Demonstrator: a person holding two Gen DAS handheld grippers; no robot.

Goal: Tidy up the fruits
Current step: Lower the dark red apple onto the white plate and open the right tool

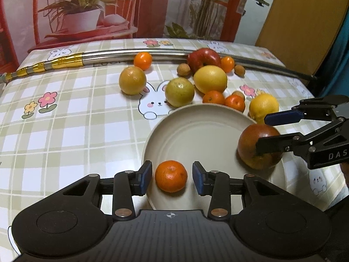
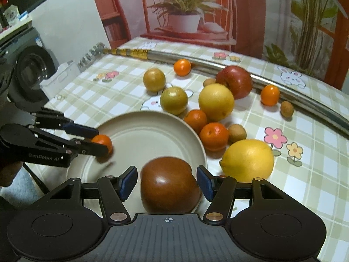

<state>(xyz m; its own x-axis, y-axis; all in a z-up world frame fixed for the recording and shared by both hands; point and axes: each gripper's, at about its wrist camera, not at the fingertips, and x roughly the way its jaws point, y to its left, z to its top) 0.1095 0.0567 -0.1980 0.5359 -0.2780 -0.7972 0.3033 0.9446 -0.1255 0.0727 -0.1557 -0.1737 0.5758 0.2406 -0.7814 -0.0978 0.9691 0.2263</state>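
A beige plate point(image 1: 196, 131) lies on the checked tablecloth; it also shows in the right wrist view point(image 2: 141, 135). My left gripper point(image 1: 171, 178) is open around a small mandarin point(image 1: 171, 176) that rests on the plate's near edge, with gaps on both sides; the mandarin also shows in the right wrist view point(image 2: 102, 142). My right gripper point(image 2: 167, 182) is open around a dark red apple point(image 2: 169, 184) at the plate's rim; the apple also shows in the left wrist view point(image 1: 258, 146). Several more fruits lie beyond the plate.
Loose on the cloth: a second red apple point(image 1: 204, 59), yellow citrus point(image 1: 210, 79), a lemon-like fruit point(image 2: 247, 160), greenish oranges point(image 1: 179, 91), mandarins point(image 2: 213, 136), small brown fruits point(image 2: 286, 108). A metal pole point(image 1: 130, 54) crosses the table's far side.
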